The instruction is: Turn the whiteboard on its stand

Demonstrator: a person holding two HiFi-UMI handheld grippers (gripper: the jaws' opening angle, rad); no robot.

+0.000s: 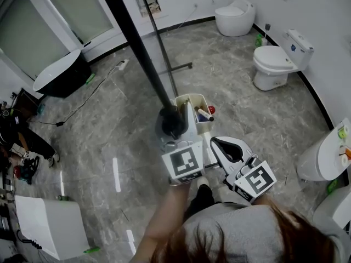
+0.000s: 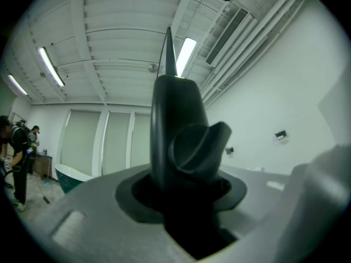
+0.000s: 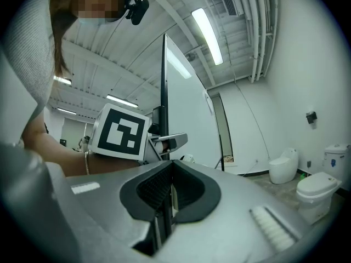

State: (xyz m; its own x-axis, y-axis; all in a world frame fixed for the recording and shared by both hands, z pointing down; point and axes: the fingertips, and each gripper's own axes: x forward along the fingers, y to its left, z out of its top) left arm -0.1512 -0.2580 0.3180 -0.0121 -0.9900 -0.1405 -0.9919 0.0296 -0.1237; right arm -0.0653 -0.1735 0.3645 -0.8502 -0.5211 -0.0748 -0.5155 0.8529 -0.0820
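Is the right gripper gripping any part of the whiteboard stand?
No, the right gripper has nothing between its jaws, and the whiteboard stands apart beyond it.

Grey marbled floor (image 1: 109, 141) carrying a black bathtub (image 1: 60, 73) at upper left, a white toilet (image 1: 235, 16) by the far wall, a second toilet (image 1: 279, 59) at right, a green bottle (image 1: 259, 39) between them, and a trailing cable (image 1: 88, 98).
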